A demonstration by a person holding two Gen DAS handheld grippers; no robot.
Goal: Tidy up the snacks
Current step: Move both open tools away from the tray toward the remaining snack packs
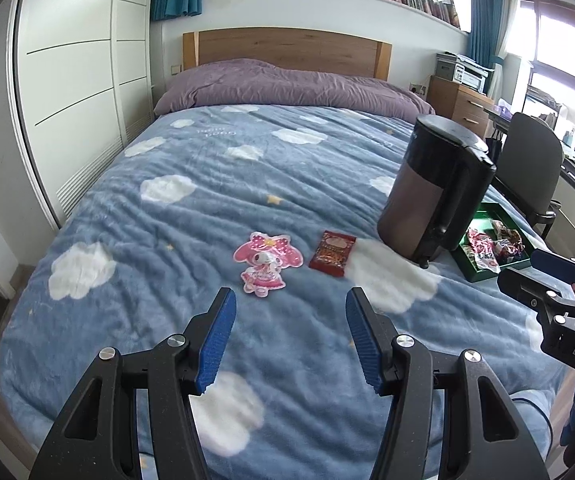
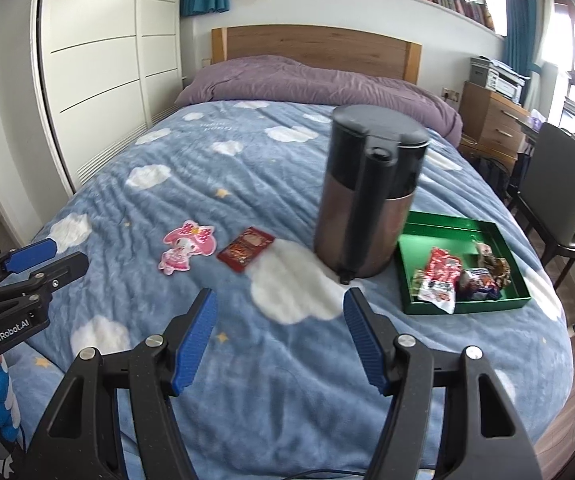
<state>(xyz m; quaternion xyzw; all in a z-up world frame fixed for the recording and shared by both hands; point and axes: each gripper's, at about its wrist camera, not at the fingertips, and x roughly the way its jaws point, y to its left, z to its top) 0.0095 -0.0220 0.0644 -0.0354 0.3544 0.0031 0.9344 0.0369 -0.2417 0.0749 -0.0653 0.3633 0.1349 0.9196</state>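
Note:
Two snack packets lie on the blue cloud blanket: a pink cartoon-character packet (image 1: 266, 263) (image 2: 188, 246) and, just to its right, a red-brown packet (image 1: 333, 253) (image 2: 246, 249). A green tray (image 2: 467, 306) (image 1: 483, 276) on the bed's right side holds several wrapped snacks (image 2: 439, 276). My left gripper (image 1: 290, 300) hovers open just short of the two loose packets, its jaws bare. Also open and holding nothing, my right gripper (image 2: 280, 300) hangs over a white cloud patch in front of the kettle. Each gripper shows at the edge of the other's view.
A tall black and brown kettle (image 2: 363, 196) (image 1: 431, 196) stands on the blanket between the red-brown packet and the tray. A purple duvet (image 1: 287, 84) lies by the wooden headboard. White wardrobe to the left; a dark chair (image 2: 559, 184) and wooden drawers to the right.

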